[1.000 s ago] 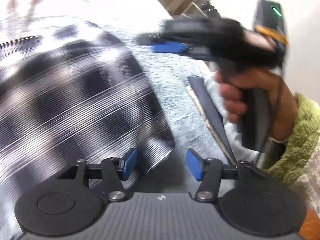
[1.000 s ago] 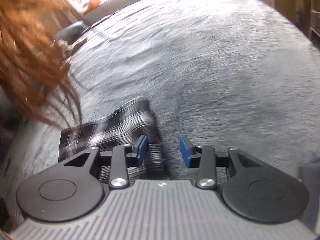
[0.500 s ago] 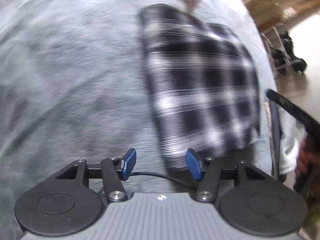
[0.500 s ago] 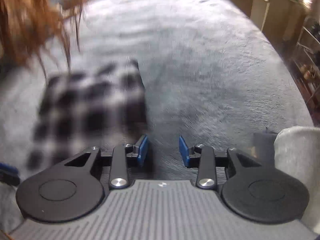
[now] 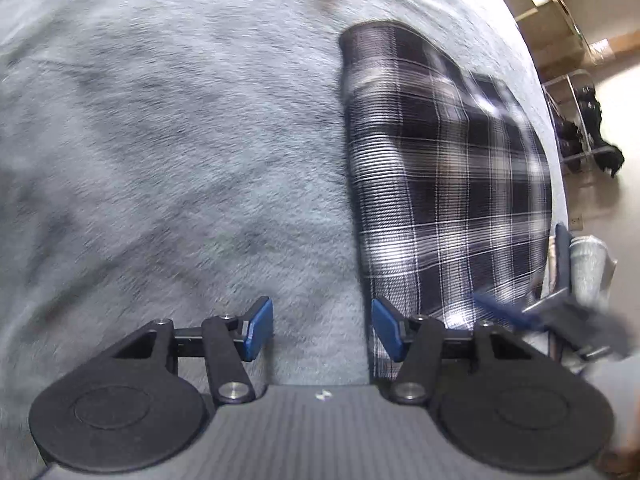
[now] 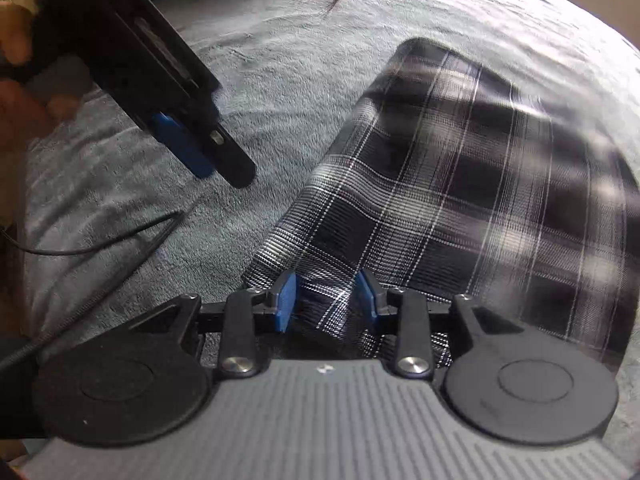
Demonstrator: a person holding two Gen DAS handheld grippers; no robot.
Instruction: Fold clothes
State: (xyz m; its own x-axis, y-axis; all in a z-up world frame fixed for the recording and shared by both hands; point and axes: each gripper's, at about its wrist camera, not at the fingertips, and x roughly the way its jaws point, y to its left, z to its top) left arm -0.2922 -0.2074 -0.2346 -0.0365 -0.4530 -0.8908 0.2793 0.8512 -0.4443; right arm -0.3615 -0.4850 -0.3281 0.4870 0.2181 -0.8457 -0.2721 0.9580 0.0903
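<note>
A grey, fleecy bed cover (image 5: 168, 152) fills most of both wrist views, soft and faintly rumpled.

In the left wrist view, the left gripper (image 5: 322, 326) sits at the bottom centre with its blue-padded fingers spread wide over bare fleece, holding nothing. To the right, filling the right half of the frame, lies a black-and-white plaid garment (image 5: 448, 184), flat and in a neat oblong with a rounded long left edge that looks like a fold. At the far right edge the right gripper (image 5: 560, 312) shows only as a blur.

In the right wrist view, the left gripper (image 6: 192, 148) hangs in the upper left above the fleece, with a thin dark cable (image 6: 100, 240) trailing below it. At the bottom centre the right gripper (image 6: 326, 298) has its fingers part open, straddling the near corner of the plaid garment (image 6: 460, 200) without visibly pinching it.

The cloth looks light, thin and limp; it should drape and slide rather than hold shape. Corners and the folded edge seem the surest places to pinch.

No containers are visible in either view.
</note>
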